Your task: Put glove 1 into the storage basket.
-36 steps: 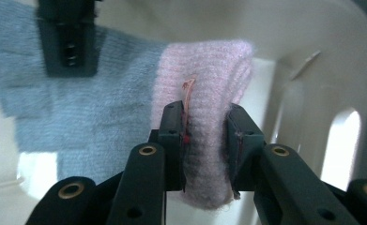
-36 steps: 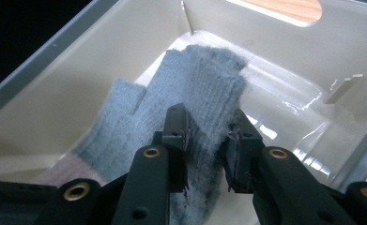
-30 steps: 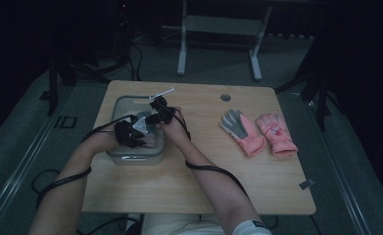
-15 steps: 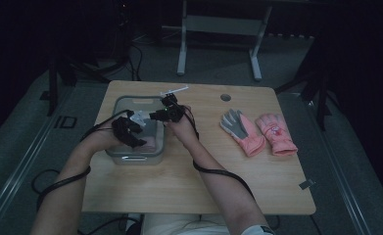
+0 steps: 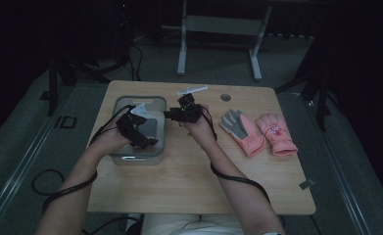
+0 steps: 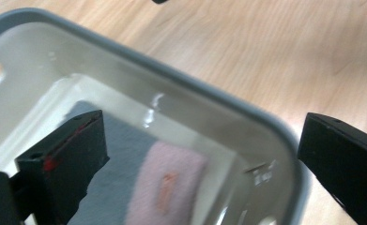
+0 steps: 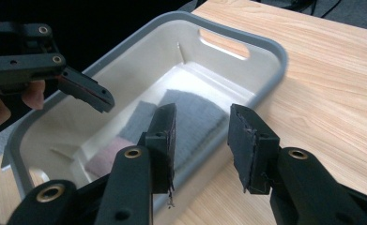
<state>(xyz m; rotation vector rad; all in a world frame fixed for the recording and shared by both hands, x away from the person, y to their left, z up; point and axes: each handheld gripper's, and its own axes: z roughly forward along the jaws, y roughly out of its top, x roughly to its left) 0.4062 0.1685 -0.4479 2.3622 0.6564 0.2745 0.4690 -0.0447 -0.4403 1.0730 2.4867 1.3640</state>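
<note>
High view: grey bin [image 5: 123, 157] is seen on the wooden table [image 5: 189, 186], near its left edge, toward the far-left corner. Left gripper [image 5: 139, 138] is held over the bin's near half; right gripper [image 5: 172, 114] is held at the bin's far-right corner, just beside the rim. Two pink-and-grey gloves [image 5: 257, 133] are laid side by side toward the table's right edge, well apart from the bin. A round hole [image 5: 226, 97] is noted by the far edge

Left gripper view: jaws are seen spread wide, having just been opening, w/ nothing between the pads. Below them a folded glove [image 6: 167, 187] is lying on the bin floor, pink cuff up, grey palm part beside it; no contact w/ either jaw. Bin rim [image 6: 247, 112] is crossed diagonally, w/ table beyond it

Right gripper view: right gripper [image 7: 201, 136] is set at a narrow-to-middling gap, nothing gripped. Jaws are held above the bin's near wall, apart from it. The glove [image 7: 190, 122] is seen flat in the bin [image 7: 265, 47], grey part toward the handle slot, pink end toward the opposite wall. Left gripper [image 7: 85, 91] is seen above the bin's far side, one jaw tip in shot, clear of the glove
</note>
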